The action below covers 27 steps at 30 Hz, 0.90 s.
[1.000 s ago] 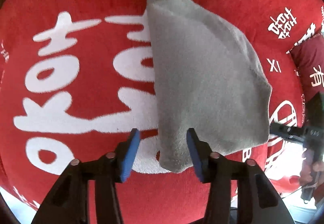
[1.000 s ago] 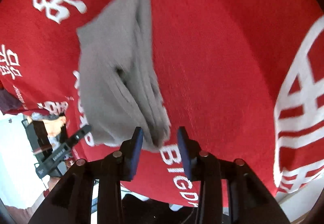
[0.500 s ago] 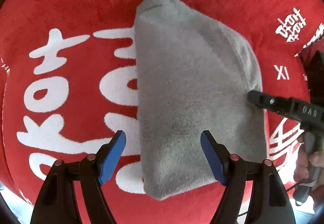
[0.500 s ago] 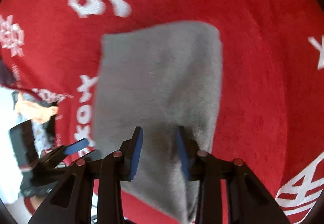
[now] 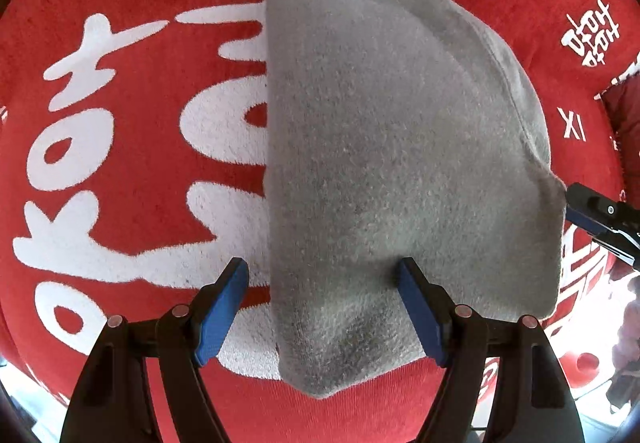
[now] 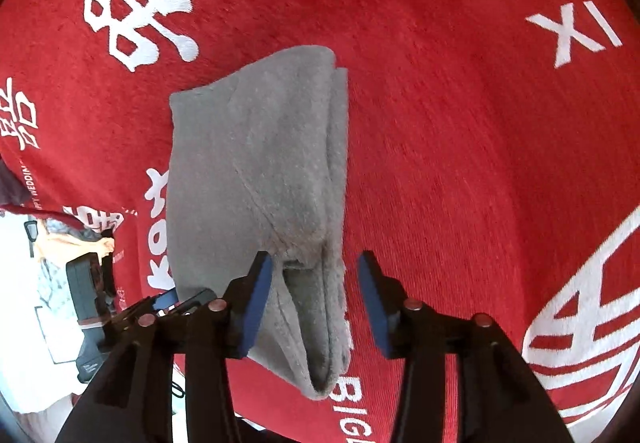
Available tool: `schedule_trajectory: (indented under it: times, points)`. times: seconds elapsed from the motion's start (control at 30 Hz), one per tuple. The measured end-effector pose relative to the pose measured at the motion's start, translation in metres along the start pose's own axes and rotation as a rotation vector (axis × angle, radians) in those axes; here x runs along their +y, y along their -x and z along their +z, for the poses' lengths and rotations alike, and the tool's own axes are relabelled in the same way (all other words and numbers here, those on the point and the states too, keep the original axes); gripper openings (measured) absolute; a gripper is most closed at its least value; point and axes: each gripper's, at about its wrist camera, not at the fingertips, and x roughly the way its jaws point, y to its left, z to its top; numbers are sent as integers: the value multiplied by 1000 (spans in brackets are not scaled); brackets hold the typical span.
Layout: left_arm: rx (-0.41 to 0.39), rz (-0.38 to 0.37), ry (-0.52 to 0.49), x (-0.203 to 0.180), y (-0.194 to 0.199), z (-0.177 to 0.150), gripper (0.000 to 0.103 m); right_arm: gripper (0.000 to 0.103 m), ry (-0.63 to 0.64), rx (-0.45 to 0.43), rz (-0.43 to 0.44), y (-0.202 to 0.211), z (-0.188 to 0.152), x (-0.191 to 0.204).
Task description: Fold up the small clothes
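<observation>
A folded grey garment (image 5: 384,171) lies flat on the red cloth with white characters (image 5: 132,147). My left gripper (image 5: 322,309) is open, its blue pads (image 5: 218,313) standing either side of the garment's near left corner. In the right wrist view the same garment (image 6: 256,179) shows its stacked layers. My right gripper (image 6: 316,303) is open around the garment's near end, not pinching it. The right gripper's fingertips (image 5: 596,219) also show at the garment's right edge in the left wrist view.
The red cloth (image 6: 460,123) covers the whole work surface and drops off at the near edge. The left gripper's body (image 6: 90,307) and a hand show at the left edge of the right wrist view.
My right gripper was shut on the garment's edge and has opened, leaving it on the cloth. My left gripper, open since half a second ago, sits slightly closer over the near corner.
</observation>
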Motion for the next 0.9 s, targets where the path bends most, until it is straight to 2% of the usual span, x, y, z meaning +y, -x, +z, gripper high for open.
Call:
schedule_trajectory:
  times: [0.1, 0.2, 0.47, 0.7, 0.9]
  points:
    - [5, -8, 5, 1, 1, -1, 77, 50, 14, 11, -8, -1, 3, 2]
    - [3, -12, 17, 4, 4, -2, 77, 55, 29, 16, -18, -4, 6, 7]
    - [-45, -41, 71, 23, 20, 2, 77, 55, 42, 22, -19, -7, 13, 5]
    - [-60, -54, 67, 29, 25, 5, 77, 55, 108, -2, -37, -4, 24, 13]
    - [-108, -119, 93, 43, 41, 8, 77, 56, 68, -30, -4, 1, 41, 1]
